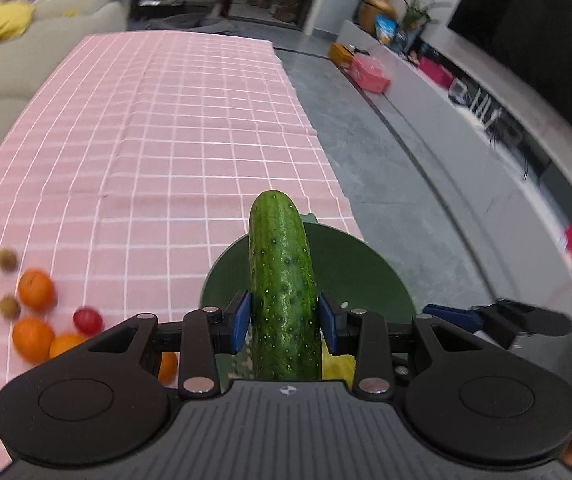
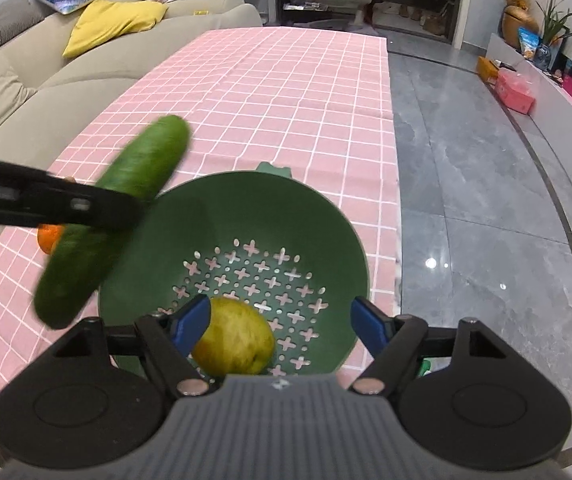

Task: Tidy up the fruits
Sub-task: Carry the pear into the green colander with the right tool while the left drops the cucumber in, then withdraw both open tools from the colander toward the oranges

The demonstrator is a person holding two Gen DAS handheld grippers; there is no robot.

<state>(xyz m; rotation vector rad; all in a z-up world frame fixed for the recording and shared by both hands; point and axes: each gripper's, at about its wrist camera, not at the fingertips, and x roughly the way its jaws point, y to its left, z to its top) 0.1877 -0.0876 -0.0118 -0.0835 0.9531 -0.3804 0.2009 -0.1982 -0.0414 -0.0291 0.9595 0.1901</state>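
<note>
- The left gripper (image 1: pixel 285 322) clamps a cucumber (image 1: pixel 283 288) across its middle, blue pads pressed to both sides, the far tip pointing away over the pink tablecloth (image 1: pixel 158 128).
- In the right wrist view the cucumber hangs tilted above the left rim of the green colander (image 2: pixel 326 224), not yet over its middle.
- The right gripper (image 2: pixel 282 320) stands open and empty, low over the near side of the colander; a yellow fruit (image 2: pixel 234 340) lies in the bowl between its fingers, apparently not pinched.
- Step in hand, as I judge it: get the cucumber into the colander.
- To do it well: carry the cucumber right until it is over the perforated floor, level it, lower it beside the yellow fruit, and only then let go.
- Lift the right gripper clear first, since both tools crowd the same bowl.
- Oranges (image 1: pixel 36 290), a red fruit (image 1: pixel 87 320) and small brown ones (image 1: pixel 7 260) wait on the cloth at near left.
</note>
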